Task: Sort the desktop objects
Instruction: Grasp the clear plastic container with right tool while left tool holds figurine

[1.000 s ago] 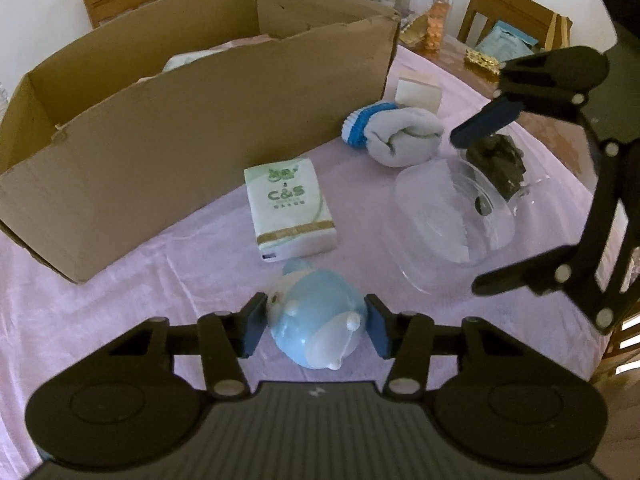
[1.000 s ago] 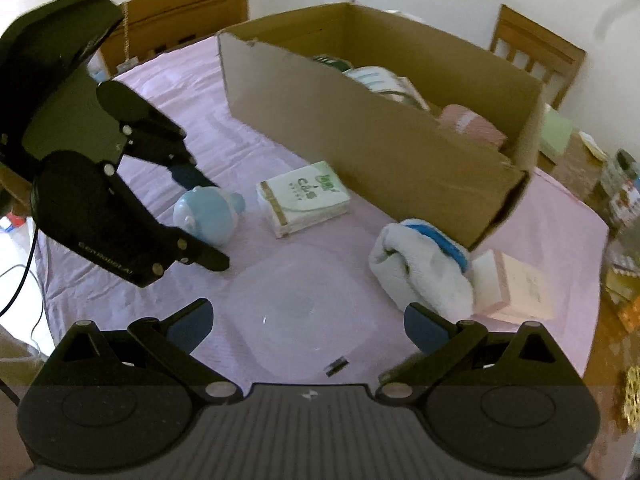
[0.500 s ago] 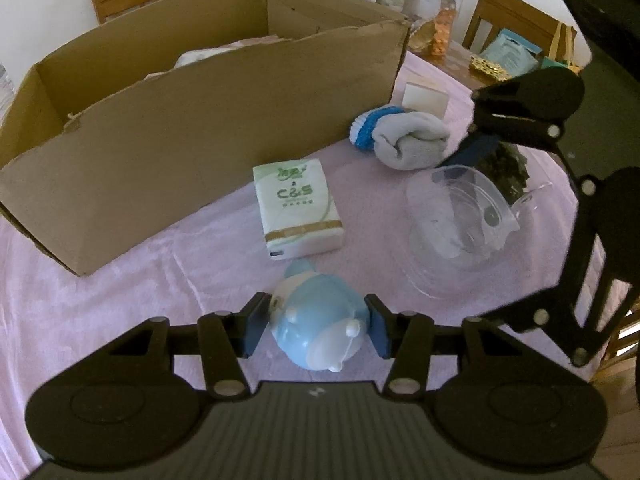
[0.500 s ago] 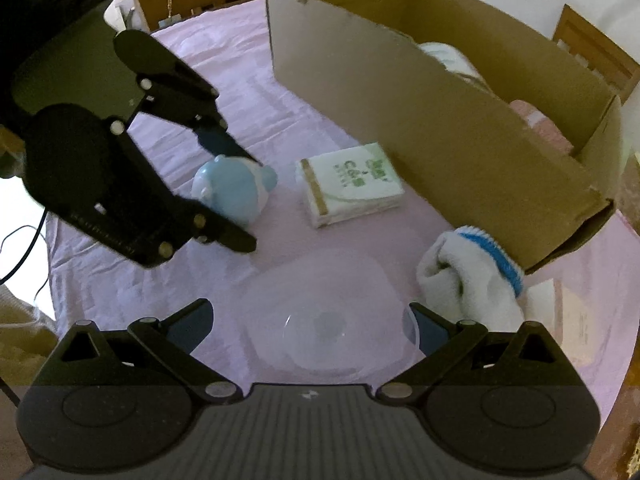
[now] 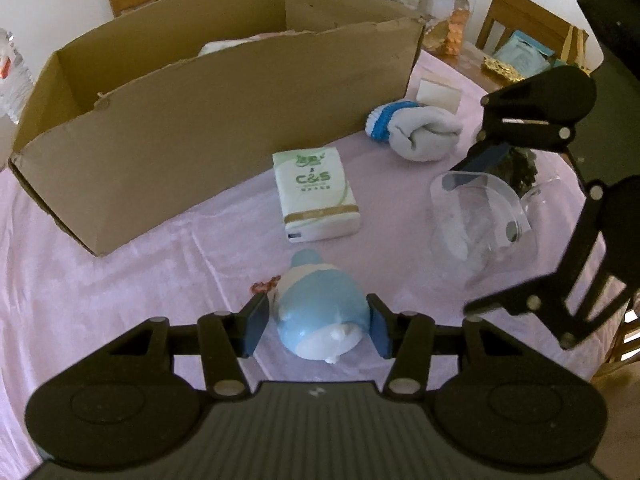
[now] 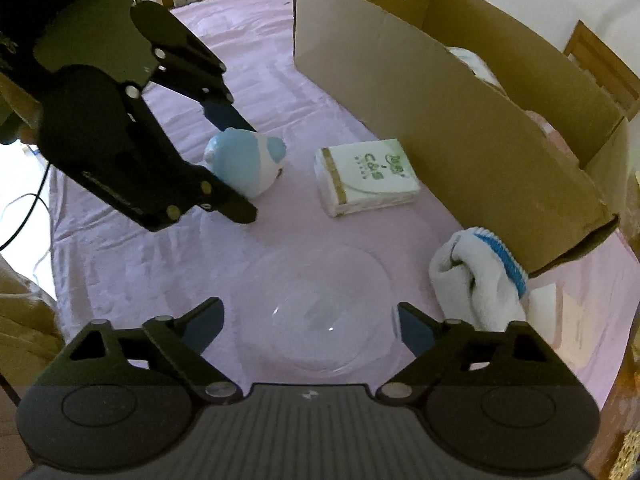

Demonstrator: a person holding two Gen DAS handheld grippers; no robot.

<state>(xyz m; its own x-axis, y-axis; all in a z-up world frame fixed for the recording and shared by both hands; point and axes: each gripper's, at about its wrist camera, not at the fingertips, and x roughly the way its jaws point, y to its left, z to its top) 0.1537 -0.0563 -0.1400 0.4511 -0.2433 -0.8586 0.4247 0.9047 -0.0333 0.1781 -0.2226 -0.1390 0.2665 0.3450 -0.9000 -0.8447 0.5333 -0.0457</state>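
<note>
My left gripper [image 5: 316, 326] is shut on a light-blue and white toy [image 5: 322, 316], held just above the pink tablecloth; the toy also shows in the right wrist view [image 6: 244, 164] between the left fingers. My right gripper [image 6: 310, 320] is open, its fingers on either side of a clear plastic bowl [image 6: 316, 308] without gripping it. In the left wrist view the bowl [image 5: 476, 216] looks tilted between the right fingers. A C&S tissue pack [image 5: 316, 196] and a rolled white sock with a blue band [image 5: 416, 132] lie in front of a long cardboard box [image 5: 208, 120].
The box [image 6: 460, 120] holds several items. A small white carton [image 5: 438, 94] lies beside the sock. A dark clump [image 5: 520, 168] sits behind the bowl. Jars and wooden chairs stand beyond the table's far edge.
The left gripper has drawn back and lifted with the toy, showing a small red thing under it. The right gripper has come down around the bowl, which now looks tipped.
</note>
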